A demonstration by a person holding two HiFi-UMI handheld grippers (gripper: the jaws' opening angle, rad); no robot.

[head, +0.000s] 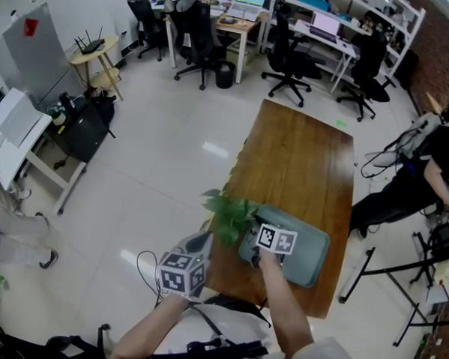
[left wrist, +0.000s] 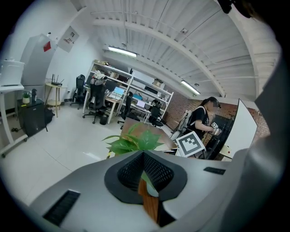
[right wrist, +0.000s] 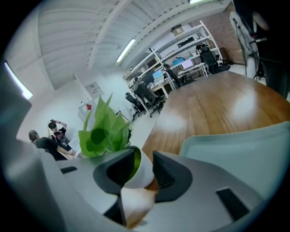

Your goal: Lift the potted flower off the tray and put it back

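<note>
The potted flower (head: 229,213) spreads green leaves at the left edge of the grey-green tray (head: 310,258), near the front of the wooden table (head: 301,156). In the right gripper view its white pot (right wrist: 138,174) stands between the jaws of my right gripper (right wrist: 136,170), which are wide apart, with the tray (right wrist: 240,149) to its right. Whether the pot's base rests on tray or wood is hidden. My left gripper (head: 205,240) hangs just left of the plant. In its own view the leaves (left wrist: 131,141) rise beyond my left gripper (left wrist: 144,158), whose pads meet with nothing held.
The far half of the table is bare wood. A person (head: 420,170) sits beside its right side, with a black stand (head: 400,274) near the front right corner. Office chairs (head: 287,62) and desks stand at the far end. Floor lies left of the table edge.
</note>
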